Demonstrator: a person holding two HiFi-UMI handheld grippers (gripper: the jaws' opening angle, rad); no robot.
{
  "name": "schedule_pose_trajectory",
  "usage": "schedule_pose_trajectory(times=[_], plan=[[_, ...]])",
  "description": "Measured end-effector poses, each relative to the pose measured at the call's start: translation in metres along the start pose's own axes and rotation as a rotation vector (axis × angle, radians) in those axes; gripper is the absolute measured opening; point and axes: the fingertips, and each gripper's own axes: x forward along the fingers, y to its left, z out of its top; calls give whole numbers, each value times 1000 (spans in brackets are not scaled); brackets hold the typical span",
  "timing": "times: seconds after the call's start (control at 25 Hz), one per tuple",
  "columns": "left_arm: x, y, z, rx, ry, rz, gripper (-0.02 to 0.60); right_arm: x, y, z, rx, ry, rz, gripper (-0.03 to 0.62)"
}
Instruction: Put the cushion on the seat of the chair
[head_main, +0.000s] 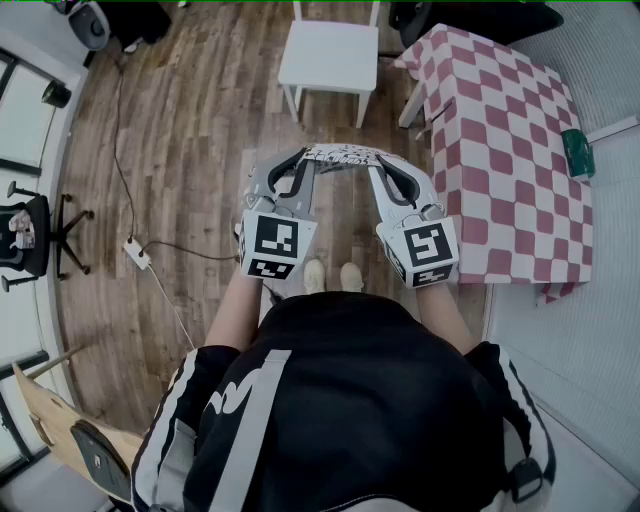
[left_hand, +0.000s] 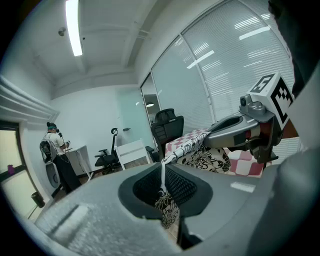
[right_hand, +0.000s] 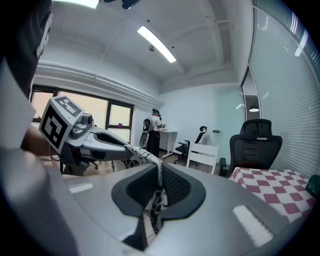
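Observation:
A thin cushion (head_main: 345, 155) with a black-and-white flower print hangs stretched between my two grippers, above the wood floor and in front of my feet. My left gripper (head_main: 300, 162) is shut on its left edge, and the fabric (left_hand: 200, 152) runs out from between those jaws (left_hand: 162, 192). The right gripper (head_main: 386, 166) is shut on the other edge (right_hand: 142, 156), with cloth pinched in its jaws (right_hand: 159, 192). A white chair (head_main: 330, 55) stands just beyond the cushion, its seat bare. The same chair shows in the left gripper view (left_hand: 132, 152) and in the right gripper view (right_hand: 202, 155).
A table with a red-and-white checked cloth (head_main: 510, 150) stands to the right, a green item (head_main: 577, 153) on its far edge. A power strip with cable (head_main: 137, 253) lies on the floor at left, near an office chair (head_main: 35, 235). A person (left_hand: 54, 150) stands far back.

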Motion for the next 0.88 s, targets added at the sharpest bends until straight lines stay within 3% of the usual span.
schedule_pose_trajectory(times=[0.88], plan=[[-2, 6, 0, -22, -10, 3, 20, 4, 4, 9, -4, -10, 6, 15]])
